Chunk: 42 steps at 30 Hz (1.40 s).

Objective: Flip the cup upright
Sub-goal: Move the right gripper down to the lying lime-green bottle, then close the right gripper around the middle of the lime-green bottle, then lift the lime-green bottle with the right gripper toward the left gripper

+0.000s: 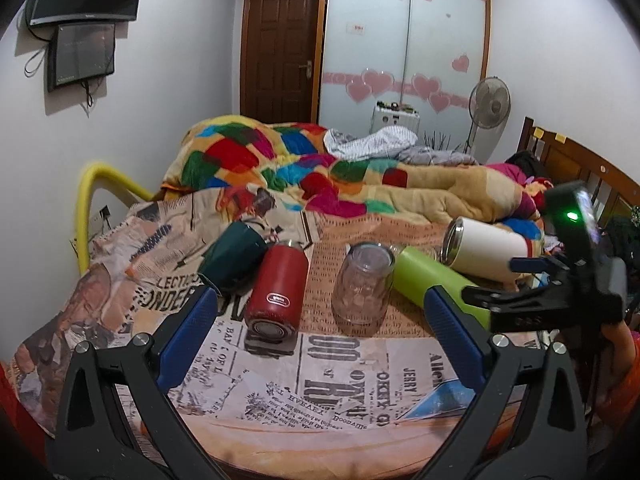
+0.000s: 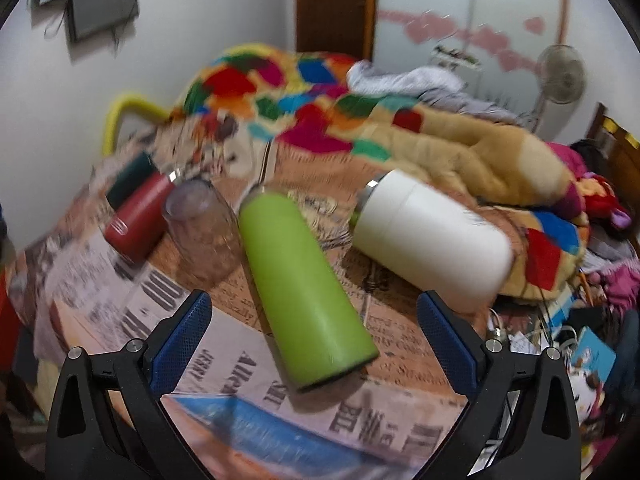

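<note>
Several cups lie on a newspaper-print cloth [image 1: 280, 384] on the bed. In the left wrist view a dark green mug [image 1: 232, 256], a red flask [image 1: 278, 292], a clear glass [image 1: 366, 282], a lime green tumbler [image 1: 424, 280] and a white tumbler [image 1: 486, 250] all lie on their sides. My left gripper [image 1: 320, 320] is open and empty, in front of the red flask and the glass. My right gripper [image 2: 314, 322] is open, its fingers either side of the lime green tumbler [image 2: 304, 284]. The white tumbler [image 2: 432, 236], glass [image 2: 202, 232] and red flask [image 2: 140, 220] lie around it.
A colourful patchwork blanket [image 1: 320, 168] is heaped behind the cups. A yellow bed rail [image 1: 90, 208] stands at the left. A wooden headboard [image 1: 576, 160] and a fan [image 1: 489, 104] are at the right. Clutter [image 2: 580, 340] lies off the bed's right edge.
</note>
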### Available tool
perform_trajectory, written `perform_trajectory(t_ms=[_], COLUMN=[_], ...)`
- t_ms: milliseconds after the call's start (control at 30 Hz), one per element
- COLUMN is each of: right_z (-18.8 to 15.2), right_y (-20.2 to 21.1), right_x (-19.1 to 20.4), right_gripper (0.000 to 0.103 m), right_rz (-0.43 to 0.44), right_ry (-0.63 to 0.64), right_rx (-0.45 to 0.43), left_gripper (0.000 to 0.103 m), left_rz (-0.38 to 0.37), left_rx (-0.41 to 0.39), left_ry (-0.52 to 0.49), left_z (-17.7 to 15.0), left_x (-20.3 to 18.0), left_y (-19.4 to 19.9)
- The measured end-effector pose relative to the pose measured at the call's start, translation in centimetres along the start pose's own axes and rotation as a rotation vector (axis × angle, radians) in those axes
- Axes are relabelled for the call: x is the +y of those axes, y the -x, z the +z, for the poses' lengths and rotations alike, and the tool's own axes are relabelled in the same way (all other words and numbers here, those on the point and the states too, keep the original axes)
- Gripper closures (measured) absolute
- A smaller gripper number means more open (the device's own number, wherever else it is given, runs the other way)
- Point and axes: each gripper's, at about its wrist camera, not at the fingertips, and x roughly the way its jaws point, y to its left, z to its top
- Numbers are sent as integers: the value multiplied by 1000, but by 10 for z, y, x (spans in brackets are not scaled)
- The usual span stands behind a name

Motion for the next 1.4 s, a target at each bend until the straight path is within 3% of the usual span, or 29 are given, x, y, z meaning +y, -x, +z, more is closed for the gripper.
perform_trajectory(t_ms=[233,367,533,1033,1400], right_z=[10,13,10,-3,4], right_y=[-42,-63,-82,-64,-4], right_x=[5,7,6,2,0], right_gripper=[16,30,35,41,41], right_rz=[57,73,71,123,142], right_ry=[109,147,158,100,75], right_rx=[155,238,317,301,185], left_gripper=[0,0,0,0,0], left_rz=[-17,-16,-15,-1,3], left_rx=[47,60,72,64,12], left_ry=[12,21,38,33,24], left_z=[-7,-11,-14,-13,-2], left_x=[0,1,6,3,-5], left_y=[-17,-20,-23,-8,24])
